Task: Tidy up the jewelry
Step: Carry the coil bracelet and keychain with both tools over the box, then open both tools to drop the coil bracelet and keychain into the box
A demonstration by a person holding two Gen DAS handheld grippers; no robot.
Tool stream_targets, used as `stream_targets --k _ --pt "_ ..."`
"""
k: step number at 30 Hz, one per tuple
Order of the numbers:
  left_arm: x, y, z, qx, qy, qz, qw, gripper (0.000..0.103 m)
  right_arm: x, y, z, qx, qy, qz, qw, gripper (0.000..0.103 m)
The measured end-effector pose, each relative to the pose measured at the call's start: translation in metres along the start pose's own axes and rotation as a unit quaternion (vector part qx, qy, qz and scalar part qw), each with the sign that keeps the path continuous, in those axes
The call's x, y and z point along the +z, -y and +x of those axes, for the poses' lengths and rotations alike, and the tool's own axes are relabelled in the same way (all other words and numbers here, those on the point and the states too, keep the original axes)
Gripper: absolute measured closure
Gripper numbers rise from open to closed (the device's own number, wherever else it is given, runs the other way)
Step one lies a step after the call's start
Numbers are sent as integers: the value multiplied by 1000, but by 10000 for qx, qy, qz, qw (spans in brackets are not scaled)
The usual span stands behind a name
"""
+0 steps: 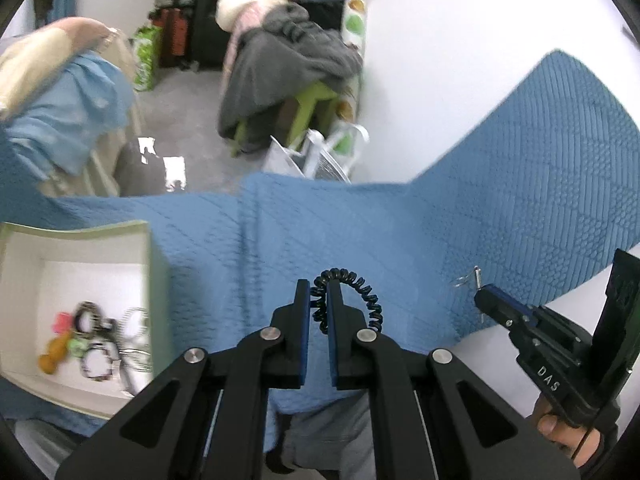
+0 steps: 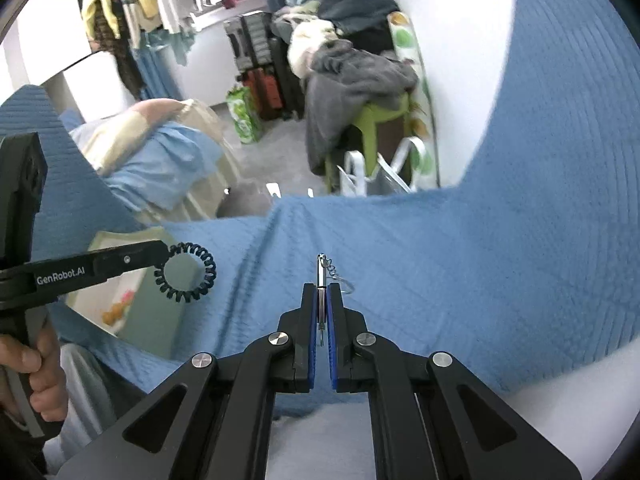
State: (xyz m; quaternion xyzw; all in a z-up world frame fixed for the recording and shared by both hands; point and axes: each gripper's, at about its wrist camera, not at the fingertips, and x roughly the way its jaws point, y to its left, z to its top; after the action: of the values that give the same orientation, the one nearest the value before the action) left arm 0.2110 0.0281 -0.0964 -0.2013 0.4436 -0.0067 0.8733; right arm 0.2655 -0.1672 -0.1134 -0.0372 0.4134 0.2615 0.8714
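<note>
The left gripper point(image 1: 319, 300) is nearly closed, its blue pads pinching a black coil band point(image 1: 352, 296) held above the blue quilt point(image 1: 520, 208); the open box point(image 1: 152, 272) sits to its left with more bands and trinkets point(image 1: 92, 340) heaped inside; the right gripper point(image 2: 321, 300) is clamped tight on a thin silver pin point(image 2: 321, 280), a fine chain point(image 2: 332, 272) and wire hook trailing from its tip over the quilt; behind, a grey blanket point(image 2: 352, 80) drapes a green stool point(image 2: 380, 120).
</note>
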Motion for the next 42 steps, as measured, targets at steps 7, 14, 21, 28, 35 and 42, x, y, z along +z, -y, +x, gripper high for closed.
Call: stream_targets --k 7,14,21,28,35,42 --pt "3 -57 -42 259 299 -284 9988 96 25 -56 7 303 211 -269 9990 100" --pt "-5 -118 -69 515 482 -604 9957 96 35 -129 34 816 157 -542 9951 100" --pt "-23 -171 -79 835 435 -867 9918 96 22 -195 75 1320 -258 -758 9880 100" --pt "-40 -215 -68 951 102 -1028 9901 96 1 -230 118 1472 -806 -856 9821 100" --pt "-51 -226 -62 898 -8 -1160 9892 95 -13 -239 137 1518 -1237 -809 9773 98" --pt "-49 -212 -78 929 -9 -1121 9894 63 -1 -235 115 1399 -1077 -805 9810 75"
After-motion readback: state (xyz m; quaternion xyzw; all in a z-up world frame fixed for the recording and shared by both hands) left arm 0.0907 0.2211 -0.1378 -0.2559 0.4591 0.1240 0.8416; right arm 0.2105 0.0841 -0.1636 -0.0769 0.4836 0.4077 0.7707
